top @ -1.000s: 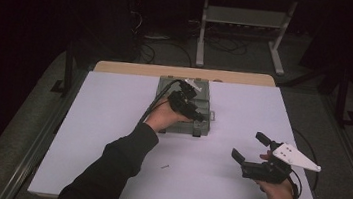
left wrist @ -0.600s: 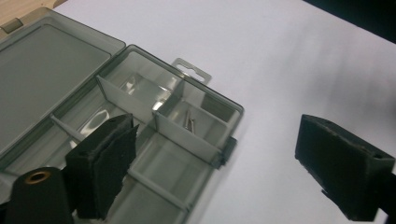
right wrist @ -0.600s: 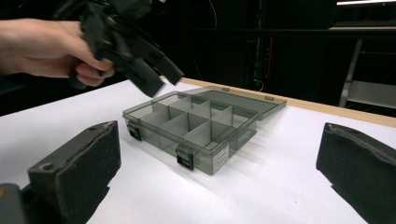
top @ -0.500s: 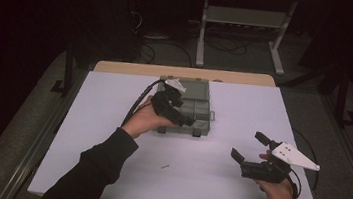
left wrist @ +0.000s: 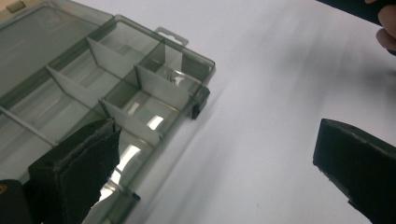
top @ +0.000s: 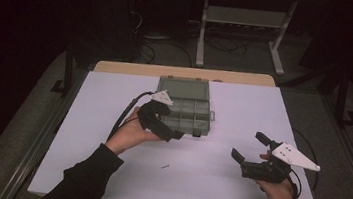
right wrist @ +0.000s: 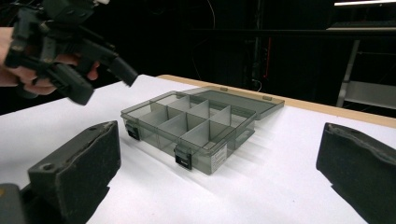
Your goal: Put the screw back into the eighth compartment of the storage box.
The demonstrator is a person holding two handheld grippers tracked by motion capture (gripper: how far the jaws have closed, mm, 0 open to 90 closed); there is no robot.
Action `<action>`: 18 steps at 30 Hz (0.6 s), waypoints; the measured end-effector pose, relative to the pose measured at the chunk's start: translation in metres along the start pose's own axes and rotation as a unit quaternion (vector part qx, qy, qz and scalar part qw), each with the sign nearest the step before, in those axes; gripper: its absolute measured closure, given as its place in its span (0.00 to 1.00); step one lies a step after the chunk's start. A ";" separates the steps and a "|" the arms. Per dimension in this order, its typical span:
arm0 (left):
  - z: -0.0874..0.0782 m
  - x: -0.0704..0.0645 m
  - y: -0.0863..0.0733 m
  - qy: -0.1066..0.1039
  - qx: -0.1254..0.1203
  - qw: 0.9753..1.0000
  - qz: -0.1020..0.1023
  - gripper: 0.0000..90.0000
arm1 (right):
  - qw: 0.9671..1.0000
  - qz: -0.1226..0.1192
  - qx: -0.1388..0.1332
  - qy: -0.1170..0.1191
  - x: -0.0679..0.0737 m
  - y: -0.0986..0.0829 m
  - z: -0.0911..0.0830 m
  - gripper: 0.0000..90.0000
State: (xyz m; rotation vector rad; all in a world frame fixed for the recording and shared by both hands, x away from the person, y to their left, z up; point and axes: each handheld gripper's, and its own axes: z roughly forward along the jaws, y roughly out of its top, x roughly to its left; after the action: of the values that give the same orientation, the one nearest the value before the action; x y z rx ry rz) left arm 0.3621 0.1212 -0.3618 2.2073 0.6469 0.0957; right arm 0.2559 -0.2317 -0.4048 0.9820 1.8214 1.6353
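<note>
A smoky clear organizer box lies open at the table's back middle, its lid laid flat behind it. White dividers split it into several compartments. One compartment near the right front corner holds something small and shiny. My left gripper hovers open at the box's front left edge; in its own view the left gripper has one jaw over the box and the other over bare table. At the front right, my right gripper is open and faces the box; the right gripper holds nothing.
A small screw lies on the white table in front of the box, between the two hands. Black latches sit on the box's front wall. A metal stand is on the floor beyond the table.
My left gripper has drawn back from above the box toward the person, now at its front left edge. The right gripper has stayed in place.
</note>
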 end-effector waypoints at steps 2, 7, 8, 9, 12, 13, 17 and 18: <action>-0.002 -0.004 -0.006 0.002 -0.002 1.000 -0.001 0.00 | 1.000 -0.001 0.000 0.000 0.000 0.000 0.000 0.00; -0.008 -0.012 -0.020 0.007 0.003 1.000 0.005 0.00 | 1.000 -0.001 0.001 0.000 0.001 0.000 0.000 0.00; -0.010 -0.013 -0.022 0.011 0.004 1.000 0.009 0.00 | 1.000 -0.001 0.001 0.000 0.001 0.000 0.000 0.00; -0.010 -0.015 -0.026 0.010 0.005 1.000 0.006 0.00 | 1.000 -0.001 0.001 0.000 0.001 0.000 0.000 0.00; -0.011 -0.020 -0.037 0.013 0.010 1.000 0.006 0.00 | 1.000 -0.002 0.001 0.000 0.001 0.000 0.000 0.00; -0.011 -0.020 -0.037 0.013 0.010 1.000 0.006 0.00 | 1.000 -0.002 0.001 0.000 0.001 0.000 0.000 0.00; -0.013 -0.026 -0.054 0.018 0.017 1.000 0.007 0.07 | 1.000 -0.005 0.000 -0.001 0.001 0.000 0.000 0.00; -0.013 -0.026 -0.057 0.019 0.020 1.000 0.006 0.07 | 1.000 -0.005 0.000 -0.001 0.001 0.000 0.000 0.00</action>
State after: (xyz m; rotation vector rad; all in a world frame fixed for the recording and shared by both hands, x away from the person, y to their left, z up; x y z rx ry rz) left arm 0.3118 0.1482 -0.3909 2.2522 0.6610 0.1327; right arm 0.2554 -0.2312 -0.4043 0.9734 1.8220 1.6275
